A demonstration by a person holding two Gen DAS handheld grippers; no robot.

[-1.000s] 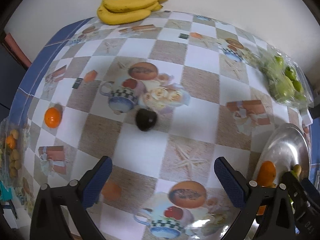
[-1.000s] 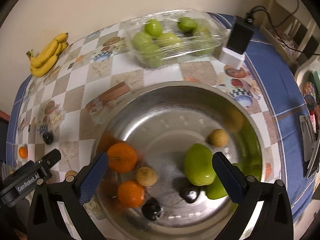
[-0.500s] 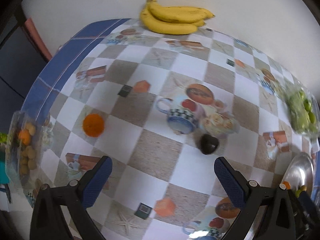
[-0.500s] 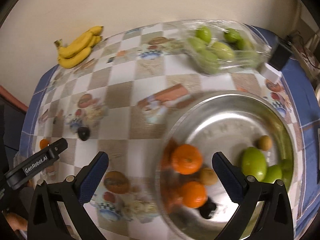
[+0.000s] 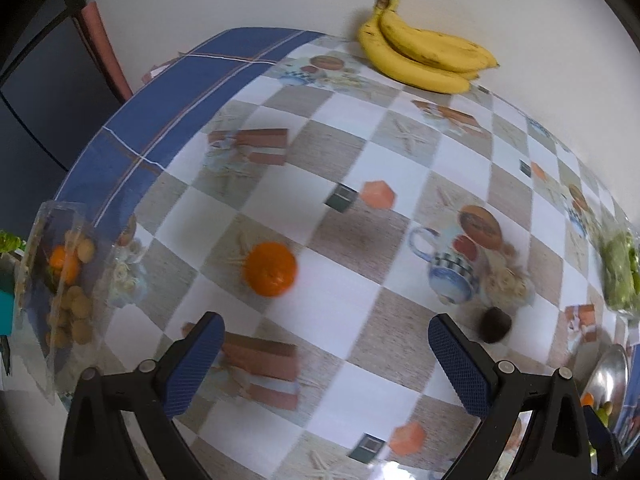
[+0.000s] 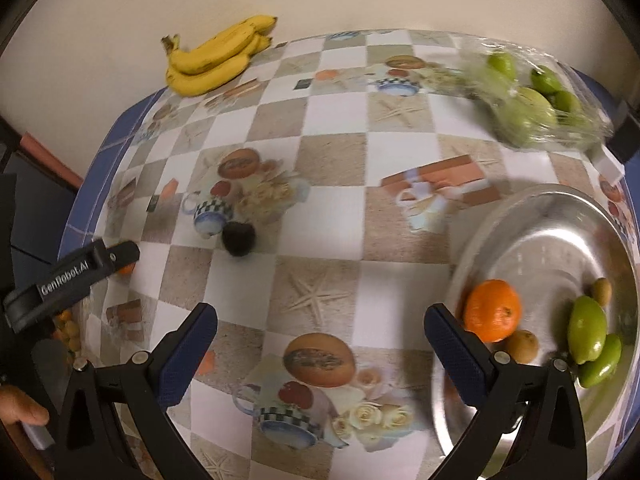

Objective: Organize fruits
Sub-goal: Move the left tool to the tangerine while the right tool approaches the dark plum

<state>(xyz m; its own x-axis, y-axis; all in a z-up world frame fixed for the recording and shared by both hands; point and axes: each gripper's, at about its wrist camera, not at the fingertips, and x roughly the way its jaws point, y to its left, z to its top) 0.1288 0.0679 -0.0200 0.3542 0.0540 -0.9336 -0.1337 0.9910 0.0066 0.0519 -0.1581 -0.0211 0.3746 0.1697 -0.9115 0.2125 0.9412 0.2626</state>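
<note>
In the left wrist view my left gripper (image 5: 324, 360) is open and empty above the tablecloth. An orange (image 5: 271, 268) lies just beyond its left finger. A dark round fruit (image 5: 495, 324) lies by its right finger. In the right wrist view my right gripper (image 6: 320, 350) is open and empty. The steel bowl (image 6: 532, 208) at the right holds an orange (image 6: 493, 310), green fruits (image 6: 587, 328) and small brown fruits (image 6: 521, 346). The dark fruit (image 6: 238, 239) lies left of centre. The left gripper's body (image 6: 72, 274) shows at the left edge.
A bunch of bananas (image 5: 424, 58) lies by the wall at the table's back. A plastic bag of green fruits (image 6: 528, 100) is at the back right. A clear box of small fruits (image 5: 64, 280) sits at the table's left edge.
The left gripper has swung left and moved toward the loose orange. The right gripper has moved left off the bowl, which now sits at its right.
</note>
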